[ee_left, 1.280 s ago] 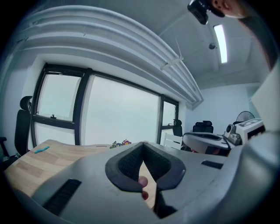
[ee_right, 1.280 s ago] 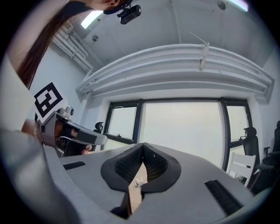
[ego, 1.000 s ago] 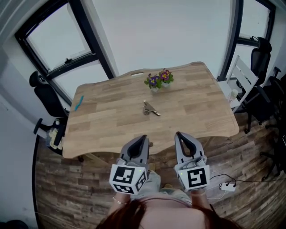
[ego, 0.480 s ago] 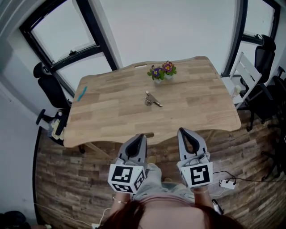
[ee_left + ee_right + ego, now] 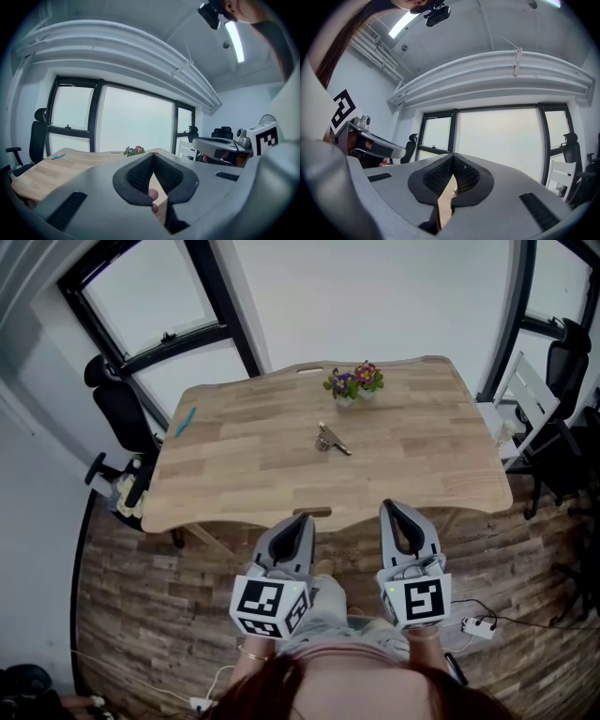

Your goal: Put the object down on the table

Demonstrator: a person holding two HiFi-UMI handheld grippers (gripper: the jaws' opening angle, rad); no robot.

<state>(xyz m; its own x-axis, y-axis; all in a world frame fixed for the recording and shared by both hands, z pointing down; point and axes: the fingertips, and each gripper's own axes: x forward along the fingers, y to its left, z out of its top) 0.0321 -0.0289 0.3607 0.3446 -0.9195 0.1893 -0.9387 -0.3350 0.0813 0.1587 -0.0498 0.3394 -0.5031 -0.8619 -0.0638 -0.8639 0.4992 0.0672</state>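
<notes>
A small metal object (image 5: pixel 330 439) lies on the wooden table (image 5: pixel 244 474), near its middle and in front of a little pot of purple and pink flowers (image 5: pixel 354 382). Both grippers are held low over the person's lap, short of the table's near edge. My left gripper (image 5: pixel 301 521) is shut with nothing in it; its jaws meet at their tips in the left gripper view (image 5: pixel 152 155). My right gripper (image 5: pixel 393 511) is shut and empty too, with its pads together (image 5: pixel 453 157). The flowers (image 5: pixel 134 150) show far off in the left gripper view.
A blue pen (image 5: pixel 185 421) lies near the table's left edge. A black office chair (image 5: pixel 119 413) stands at the left; a white folding chair (image 5: pixel 525 404) and black chairs (image 5: pixel 562 352) stand at the right. A white power strip (image 5: pixel 478 627) lies on the wood floor.
The table and everything on it sit higher and further off in the head view, so the view has drawn back from it. Both grippers stay shut and side by side.
</notes>
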